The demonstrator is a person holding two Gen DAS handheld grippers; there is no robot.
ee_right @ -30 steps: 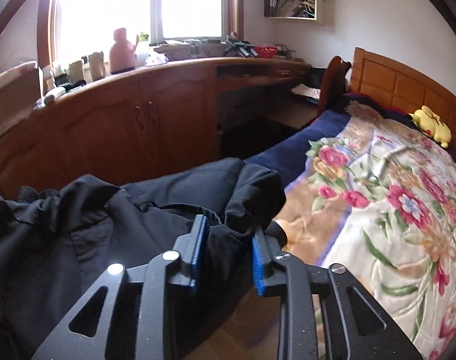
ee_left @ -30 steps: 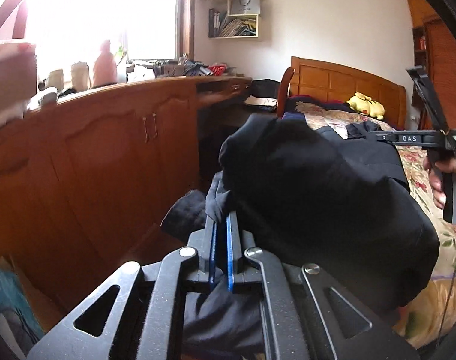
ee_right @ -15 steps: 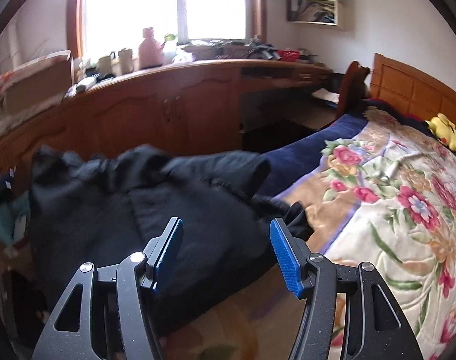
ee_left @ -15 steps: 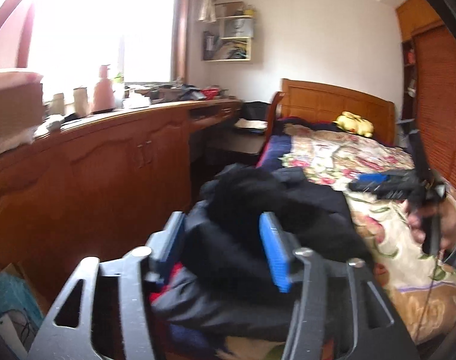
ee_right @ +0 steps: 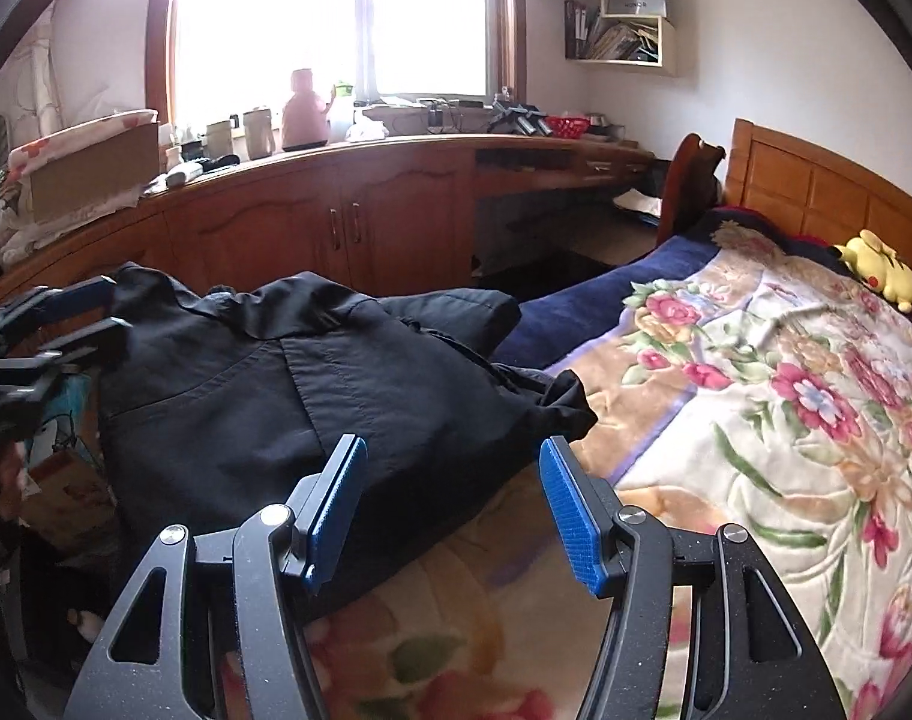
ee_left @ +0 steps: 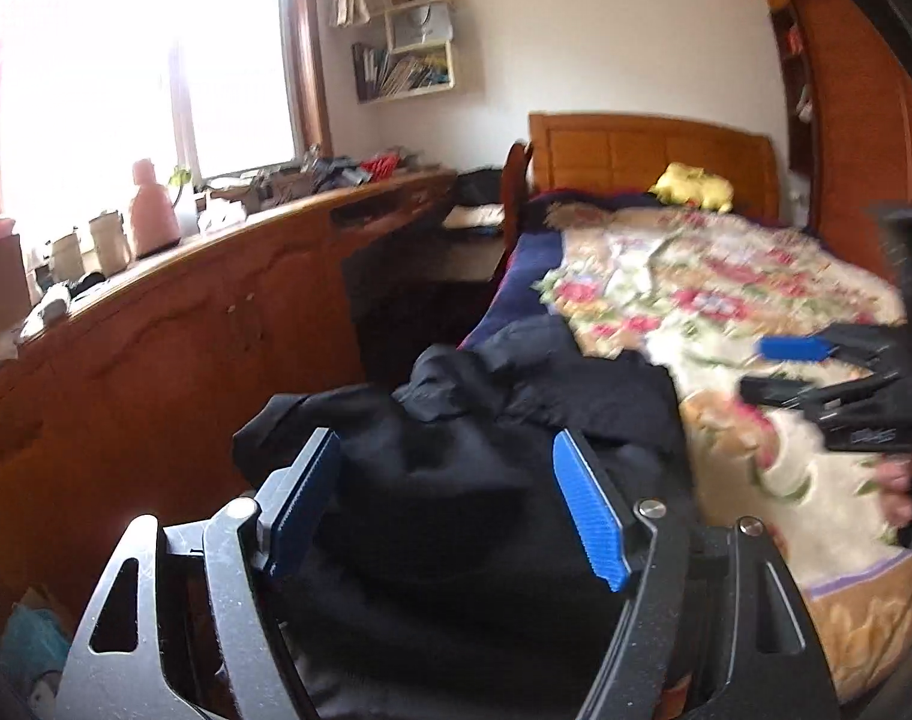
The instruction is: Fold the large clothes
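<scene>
A large black garment (ee_right: 264, 396) lies bunched on the near left corner of the bed, over the floral blanket (ee_right: 786, 420). It also shows in the left wrist view (ee_left: 468, 480). My left gripper (ee_left: 447, 480) is open and empty, just above the garment's near side. It also shows in the right wrist view (ee_right: 66, 324) at the garment's left edge. My right gripper (ee_right: 453, 492) is open and empty, over the garment's right hem and the blanket. It shows at the right of the left wrist view (ee_left: 780, 369).
A curved wooden cabinet (ee_right: 348, 222) with cluttered top runs along the window on the left. The wooden headboard (ee_right: 816, 192) and a yellow plush toy (ee_right: 876, 267) are at the far end of the bed. Boxes and bags (ee_right: 60, 468) sit on the floor at left.
Both grippers were shut on the black garment a second ago. They have opened and let it go, and it has dropped onto the bed. Both grippers have pulled back a little.
</scene>
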